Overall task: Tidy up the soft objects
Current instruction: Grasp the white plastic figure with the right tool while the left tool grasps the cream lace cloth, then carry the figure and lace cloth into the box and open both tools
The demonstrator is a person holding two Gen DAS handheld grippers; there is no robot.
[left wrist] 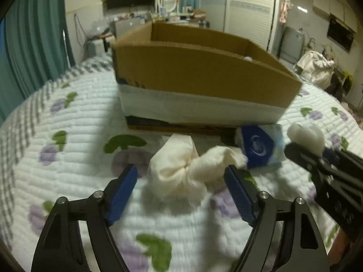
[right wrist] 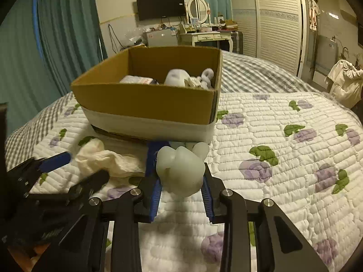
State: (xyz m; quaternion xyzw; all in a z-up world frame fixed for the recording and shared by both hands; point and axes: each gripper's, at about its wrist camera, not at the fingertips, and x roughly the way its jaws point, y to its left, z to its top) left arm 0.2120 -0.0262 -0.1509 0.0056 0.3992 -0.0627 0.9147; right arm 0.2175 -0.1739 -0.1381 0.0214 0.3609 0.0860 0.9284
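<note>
Covering the whole surface was a white quilted bedspread printed with purple flowers and green leaves. On it sat an open cardboard box, banded white along its lower wall, already containing several pale soft items; their exact kinds could not be told. Just in front of the box lay a crumpled cream cloth, and beside it, nearer the box's corner, a blue-and-white tissue pack. The left gripper stood with jaws wide, one blue pad on either side of the cloth, neither clearly pressing it. The right gripper had its jaws narrowed onto a white squishy toy, held just in front of the box's near wall, above the bedspread.
</note>
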